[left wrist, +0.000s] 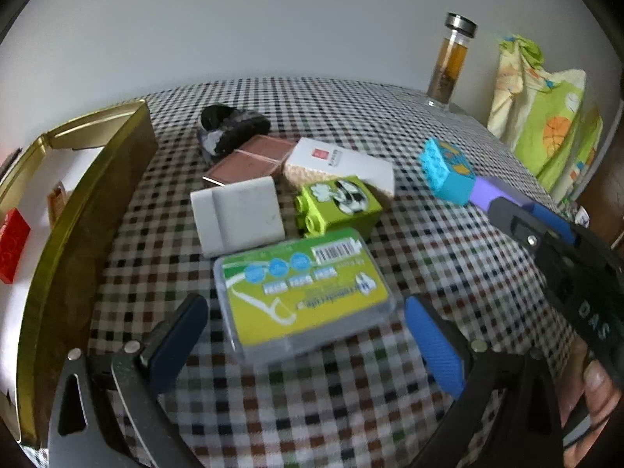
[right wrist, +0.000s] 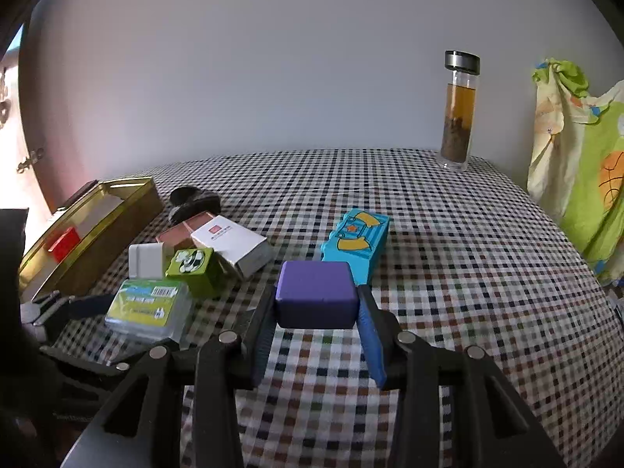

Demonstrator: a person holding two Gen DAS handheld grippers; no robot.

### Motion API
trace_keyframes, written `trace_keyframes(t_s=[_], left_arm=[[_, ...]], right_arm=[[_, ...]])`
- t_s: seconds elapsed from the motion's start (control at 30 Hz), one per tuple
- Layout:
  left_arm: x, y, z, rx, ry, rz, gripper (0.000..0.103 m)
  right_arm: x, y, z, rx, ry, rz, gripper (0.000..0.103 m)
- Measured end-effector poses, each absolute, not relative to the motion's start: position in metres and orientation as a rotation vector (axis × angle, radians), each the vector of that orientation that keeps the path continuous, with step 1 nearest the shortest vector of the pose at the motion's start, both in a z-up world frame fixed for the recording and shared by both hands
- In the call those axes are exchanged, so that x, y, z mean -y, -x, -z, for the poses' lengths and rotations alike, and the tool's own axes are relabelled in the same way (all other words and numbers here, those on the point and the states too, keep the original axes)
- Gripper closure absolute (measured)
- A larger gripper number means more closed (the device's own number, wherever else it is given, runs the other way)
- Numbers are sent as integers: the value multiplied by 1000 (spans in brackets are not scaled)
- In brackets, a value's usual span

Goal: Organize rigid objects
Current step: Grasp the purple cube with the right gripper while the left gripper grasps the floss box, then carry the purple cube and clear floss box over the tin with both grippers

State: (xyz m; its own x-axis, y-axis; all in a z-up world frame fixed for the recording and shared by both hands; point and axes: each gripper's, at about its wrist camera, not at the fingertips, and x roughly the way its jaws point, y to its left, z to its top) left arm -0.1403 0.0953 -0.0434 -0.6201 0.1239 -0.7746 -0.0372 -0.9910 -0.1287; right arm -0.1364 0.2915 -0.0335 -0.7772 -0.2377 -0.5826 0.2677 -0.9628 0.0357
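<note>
My right gripper [right wrist: 316, 296] is shut on a purple block [right wrist: 316, 298], which its blue pads [right wrist: 370, 335] press from both sides. The block sits just in front of a turquoise toy brick [right wrist: 357, 241] on the checked cloth. My left gripper [left wrist: 304, 304] is open and straddles a clear floss-pick box with a green label [left wrist: 304, 292]; its pads stand apart from the box sides. Behind that box lie a lime-green brick [left wrist: 337, 202], a white block [left wrist: 240, 214], a white carton [left wrist: 343, 163] and a brown box [left wrist: 249, 160].
A gold tin [left wrist: 97, 202] holding a red brick [left wrist: 11, 245] stands along the left edge. A black clip [left wrist: 230, 128] lies behind the pile. A glass bottle [right wrist: 458, 113] stands at the back right, and a printed cloth bag [right wrist: 577, 163] hangs beyond the table's right edge.
</note>
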Motion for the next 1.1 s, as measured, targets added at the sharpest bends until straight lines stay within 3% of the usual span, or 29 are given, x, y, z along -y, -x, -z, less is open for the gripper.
trace_keyframes(t_s=[0.13,0.27,0.73,1.1], left_arm=[[-95,143,46,167,1338,-2745,1],[-92,141,45,176,1315,-2742,13],[-73,133,42,269,1267,-2737,13],[-68,109,22,178,1066,-2850,13]], right_arm=[[-285,141,33,-92,-879,2742,61],[-282,141,32,-97,-849,2756,61],[-277,129,23,-71,-714,2773,61],[-265,118,16,-53,-582,2789,61]])
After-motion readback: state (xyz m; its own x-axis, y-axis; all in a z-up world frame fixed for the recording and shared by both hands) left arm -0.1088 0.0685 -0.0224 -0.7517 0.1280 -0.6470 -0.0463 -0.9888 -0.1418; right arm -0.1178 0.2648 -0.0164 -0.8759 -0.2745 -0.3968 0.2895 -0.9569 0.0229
